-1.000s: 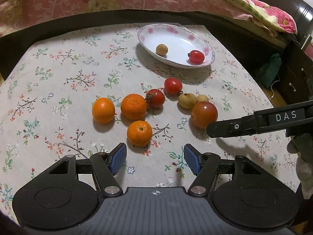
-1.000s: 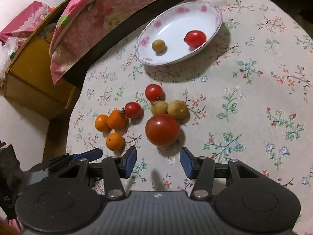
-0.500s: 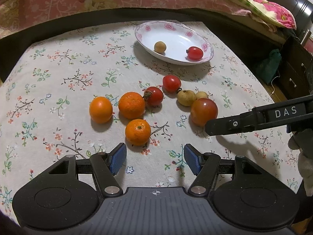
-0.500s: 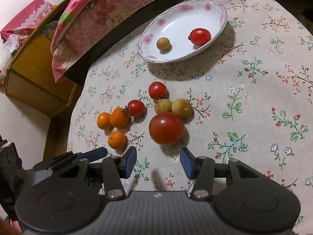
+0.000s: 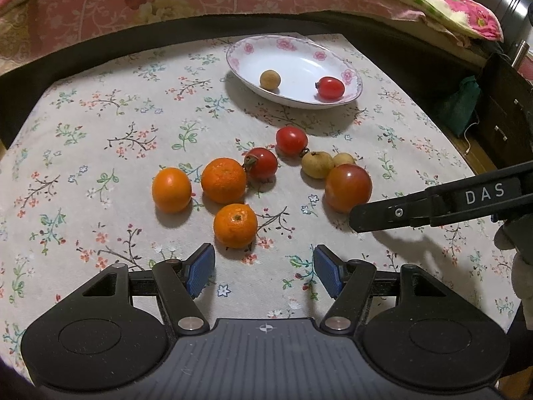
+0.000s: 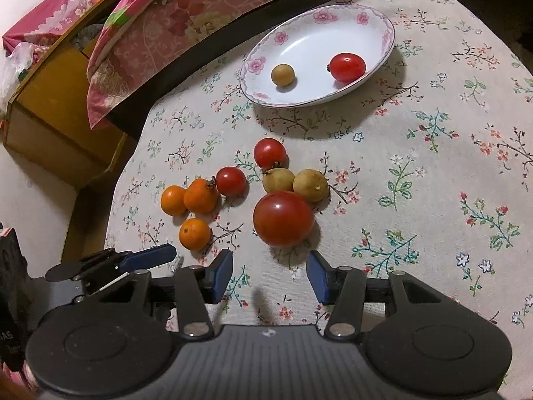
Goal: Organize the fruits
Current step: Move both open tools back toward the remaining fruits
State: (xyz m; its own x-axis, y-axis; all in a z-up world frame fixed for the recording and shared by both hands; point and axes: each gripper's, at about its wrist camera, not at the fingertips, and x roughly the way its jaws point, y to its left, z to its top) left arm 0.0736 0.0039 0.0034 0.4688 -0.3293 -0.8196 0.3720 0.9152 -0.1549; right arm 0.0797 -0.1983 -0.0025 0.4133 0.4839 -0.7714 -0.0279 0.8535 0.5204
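— On the floral-rimmed plate (image 6: 301, 45)?
— Held one tan longan (image 6: 282, 74) and one small red tomato (image 6: 346, 66), apart.
— Loose on the worktop?
— Three oranges (image 5: 235, 225) clustered left, two cherry tomatoes (image 5: 262, 163), two longans (image 6: 310, 185) touching, one big tomato (image 6: 283, 219) nearest.

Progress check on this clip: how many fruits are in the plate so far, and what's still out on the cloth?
Done: the plate holds one tan fruit and one small tomato. In hand: nothing; the right gripper is open just short of the large tomato, and the left gripper is open and empty. Left: eight fruits on the tablecloth, including three oranges.
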